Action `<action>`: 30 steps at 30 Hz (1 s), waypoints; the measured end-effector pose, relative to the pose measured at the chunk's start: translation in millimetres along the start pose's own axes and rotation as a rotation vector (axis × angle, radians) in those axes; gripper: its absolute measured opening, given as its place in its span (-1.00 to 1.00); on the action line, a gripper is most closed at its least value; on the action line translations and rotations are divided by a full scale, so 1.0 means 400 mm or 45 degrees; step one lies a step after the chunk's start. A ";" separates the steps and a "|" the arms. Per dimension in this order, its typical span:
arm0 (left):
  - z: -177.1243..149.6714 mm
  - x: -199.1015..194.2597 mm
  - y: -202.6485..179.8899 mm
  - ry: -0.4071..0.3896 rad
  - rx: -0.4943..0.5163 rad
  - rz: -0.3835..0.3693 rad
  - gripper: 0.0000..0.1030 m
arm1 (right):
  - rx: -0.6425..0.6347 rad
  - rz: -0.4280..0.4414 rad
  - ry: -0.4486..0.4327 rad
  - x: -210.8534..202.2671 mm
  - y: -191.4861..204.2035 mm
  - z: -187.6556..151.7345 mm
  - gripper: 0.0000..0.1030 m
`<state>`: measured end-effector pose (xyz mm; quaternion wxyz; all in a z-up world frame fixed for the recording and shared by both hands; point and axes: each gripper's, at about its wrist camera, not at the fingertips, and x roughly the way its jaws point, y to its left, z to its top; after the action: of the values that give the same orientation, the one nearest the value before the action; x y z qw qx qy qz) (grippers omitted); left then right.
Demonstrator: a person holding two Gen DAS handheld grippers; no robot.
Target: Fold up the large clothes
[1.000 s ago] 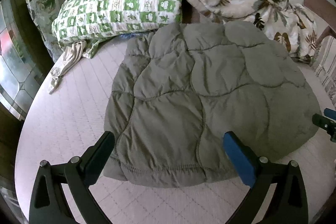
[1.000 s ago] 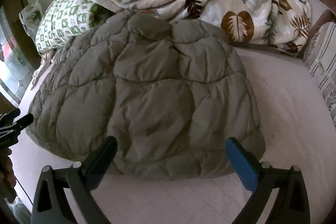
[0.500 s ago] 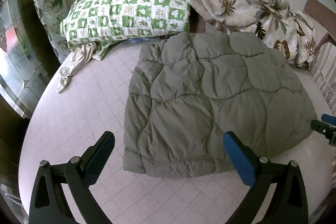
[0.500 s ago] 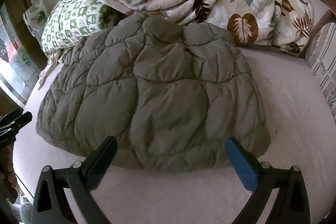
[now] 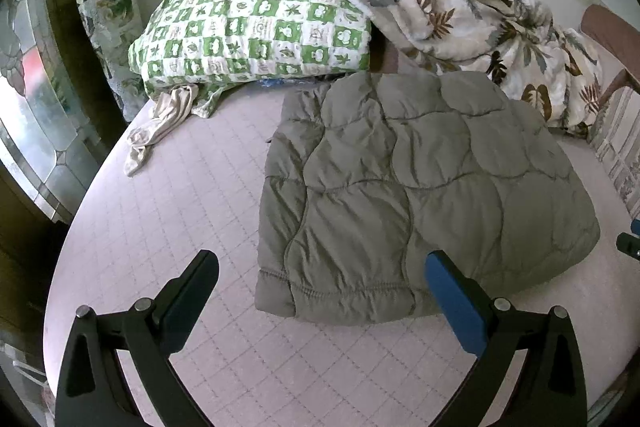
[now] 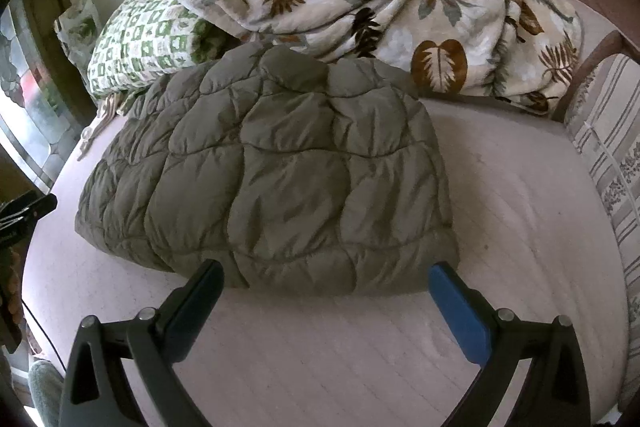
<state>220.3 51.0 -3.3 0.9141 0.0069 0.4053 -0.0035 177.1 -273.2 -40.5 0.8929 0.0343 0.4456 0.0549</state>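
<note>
An olive-green quilted jacket [image 5: 420,187] lies folded into a thick rectangle on the pale pink mattress [image 5: 192,211]. It fills the middle of the right wrist view too, the jacket [image 6: 276,183] sitting just beyond the fingers. My left gripper [image 5: 322,273] is open and empty, hovering over the mattress at the jacket's near left corner. My right gripper [image 6: 326,283] is open and empty as well, a short way back from the jacket's near edge. Its tip [image 5: 630,243] shows at the right edge of the left wrist view.
A green-and-white checked pillow [image 5: 256,27] and a leaf-print blanket [image 6: 380,11] are piled against the wall behind the jacket. A beige cloth [image 5: 160,123] trails from under the pillow. A wooden chair [image 6: 600,11] stands at the right, a stained-glass window [image 5: 28,99] at the left.
Both grippers have drawn back and up from the jacket, which looks smaller and farther away now. The jacket has not moved.
</note>
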 end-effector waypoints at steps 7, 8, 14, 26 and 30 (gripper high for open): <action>-0.002 0.004 -0.004 -0.001 0.008 -0.017 1.00 | -0.007 -0.018 0.028 0.012 -0.003 -0.011 1.00; -0.002 0.004 -0.004 -0.001 0.009 -0.016 1.00 | -0.008 -0.016 0.030 0.012 -0.002 -0.009 1.00; 0.000 0.013 0.004 0.009 0.002 -0.007 1.00 | -0.021 -0.009 0.023 0.012 0.007 0.003 1.00; 0.008 0.049 0.002 0.028 0.008 0.006 1.00 | -0.027 0.019 0.016 0.039 0.003 0.021 1.00; 0.012 0.066 -0.001 0.035 0.013 0.005 1.00 | -0.021 0.021 0.011 0.053 -0.010 0.032 1.00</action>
<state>241.7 50.5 -19.5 0.9085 0.0124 0.4177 -0.0037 200.1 -274.8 -50.0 0.8908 0.0305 0.4486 0.0659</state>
